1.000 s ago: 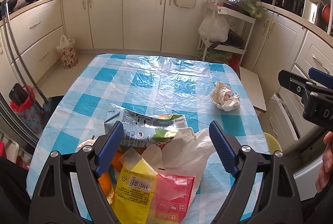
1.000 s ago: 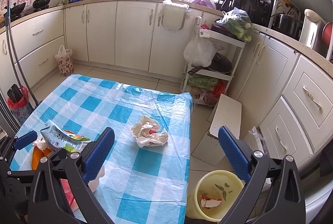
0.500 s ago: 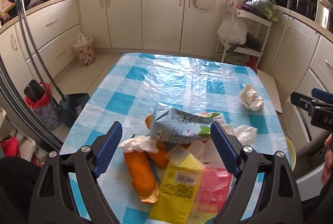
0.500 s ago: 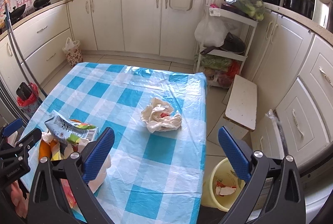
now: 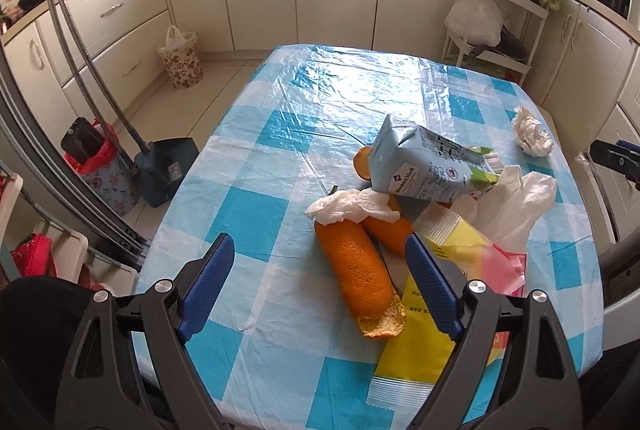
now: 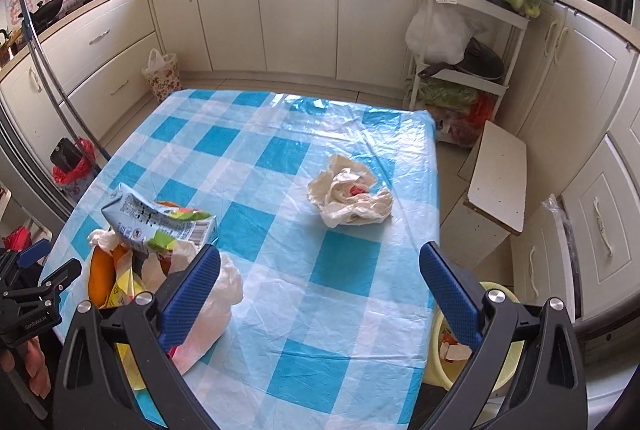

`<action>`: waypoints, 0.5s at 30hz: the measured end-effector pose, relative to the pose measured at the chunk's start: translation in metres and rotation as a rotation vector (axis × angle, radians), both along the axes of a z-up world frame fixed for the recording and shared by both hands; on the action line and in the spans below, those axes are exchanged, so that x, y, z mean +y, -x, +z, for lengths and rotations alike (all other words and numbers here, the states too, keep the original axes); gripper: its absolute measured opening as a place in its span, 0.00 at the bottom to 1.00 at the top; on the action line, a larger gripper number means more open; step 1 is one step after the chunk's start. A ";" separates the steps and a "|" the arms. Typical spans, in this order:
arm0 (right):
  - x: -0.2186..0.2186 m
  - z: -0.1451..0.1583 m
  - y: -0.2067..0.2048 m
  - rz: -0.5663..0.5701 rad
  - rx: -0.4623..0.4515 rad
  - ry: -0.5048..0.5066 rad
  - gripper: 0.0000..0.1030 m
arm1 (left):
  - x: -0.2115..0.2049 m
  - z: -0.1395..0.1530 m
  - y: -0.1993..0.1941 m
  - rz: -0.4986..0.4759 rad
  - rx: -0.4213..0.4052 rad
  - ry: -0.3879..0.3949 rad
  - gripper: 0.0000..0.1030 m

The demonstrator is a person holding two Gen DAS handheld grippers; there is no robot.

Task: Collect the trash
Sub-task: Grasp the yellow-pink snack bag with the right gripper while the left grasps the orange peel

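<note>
On the blue-checked table [image 5: 280, 134] lies a heap of trash: a long orange peel [image 5: 356, 270], a white tissue [image 5: 348, 210], a dented milk carton [image 5: 424, 170], a yellow wrapper [image 5: 416, 342], a pink wrapper [image 5: 500, 266] and a white plastic bag [image 5: 516, 202]. My left gripper [image 5: 319, 242] hangs open just above the peel, empty. A crumpled paper wad [image 6: 348, 198] lies alone farther right. My right gripper [image 6: 320, 252] is open and empty, short of the wad. A yellow bin [image 6: 452, 350] with scraps stands on the floor by the table's right edge.
A floral basket [image 5: 180, 60] and a dustpan [image 5: 168, 170] stand on the floor to the left. A white rack [image 6: 472, 70] with bags and greens and a low white board [image 6: 500, 174] stand right of the table. Cabinets ring the room. A hand [image 6: 32, 370] holds the left gripper.
The left gripper has swung left and dipped, so the peel now lies between its fingers and the carton sits to the right. The right gripper has tipped down toward the table. Both stay open.
</note>
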State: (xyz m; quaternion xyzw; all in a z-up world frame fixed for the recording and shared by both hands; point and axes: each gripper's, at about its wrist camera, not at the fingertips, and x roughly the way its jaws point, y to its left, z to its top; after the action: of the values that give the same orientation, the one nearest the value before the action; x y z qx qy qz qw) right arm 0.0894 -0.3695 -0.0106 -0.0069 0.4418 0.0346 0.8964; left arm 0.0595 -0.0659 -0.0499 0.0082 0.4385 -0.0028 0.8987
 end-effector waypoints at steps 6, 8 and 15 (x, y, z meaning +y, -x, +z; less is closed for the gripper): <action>0.008 -0.014 0.003 0.128 0.118 -0.086 0.93 | 0.001 -0.011 -0.002 -0.006 0.045 -0.017 0.82; 0.016 -0.021 0.007 0.199 0.169 -0.119 0.93 | 0.004 -0.016 -0.004 -0.001 0.068 -0.004 0.82; 0.057 -0.037 0.021 0.405 0.271 -0.185 0.93 | -0.005 -0.035 -0.011 -0.013 0.100 -0.052 0.86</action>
State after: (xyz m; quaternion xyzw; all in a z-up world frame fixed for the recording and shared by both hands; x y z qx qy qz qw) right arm 0.0688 -0.3129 -0.0477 -0.0086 0.5426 0.2544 0.8005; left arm 0.0708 -0.0705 -0.0846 0.0341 0.4828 0.0024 0.8751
